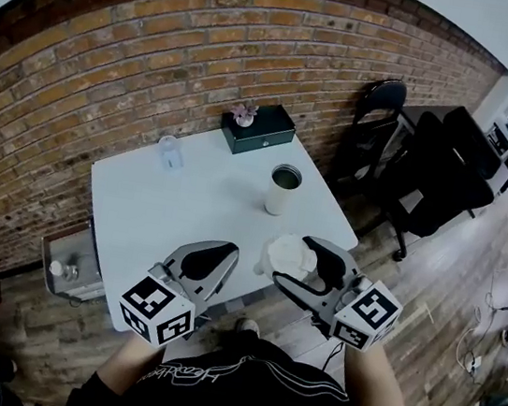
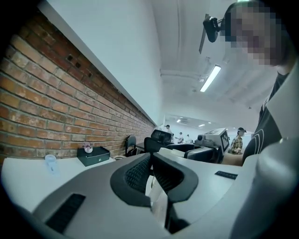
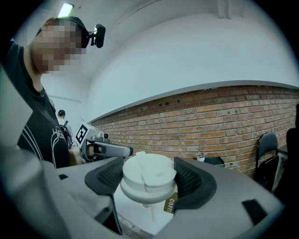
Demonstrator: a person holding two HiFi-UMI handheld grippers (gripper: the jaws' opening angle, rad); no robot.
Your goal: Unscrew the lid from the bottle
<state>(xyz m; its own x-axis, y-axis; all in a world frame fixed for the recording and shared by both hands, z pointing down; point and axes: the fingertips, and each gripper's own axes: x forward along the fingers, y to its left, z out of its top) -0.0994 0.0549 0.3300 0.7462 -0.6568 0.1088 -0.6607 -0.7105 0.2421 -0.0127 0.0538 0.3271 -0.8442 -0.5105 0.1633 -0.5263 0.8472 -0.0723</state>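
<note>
Lid clamped in the right gripper over the table's near edge, bottle standing open behind it.

The white table point(image 1: 196, 208) has its far side at the brick wall point(image 1: 114, 63), where a black box point(image 1: 257, 129) and a small clear cup point(image 1: 170, 153) sit; black chairs point(image 1: 430, 167) crowd its right side. Bare surface lies between the upright bottle point(image 1: 283, 189) and both grippers. The right gripper point(image 1: 307, 257) has its jaws spread wide, grasping the white lid point(image 3: 148, 176), well apart from the bottle. The left gripper point(image 1: 213, 257) is clenched on nothing.
</note>
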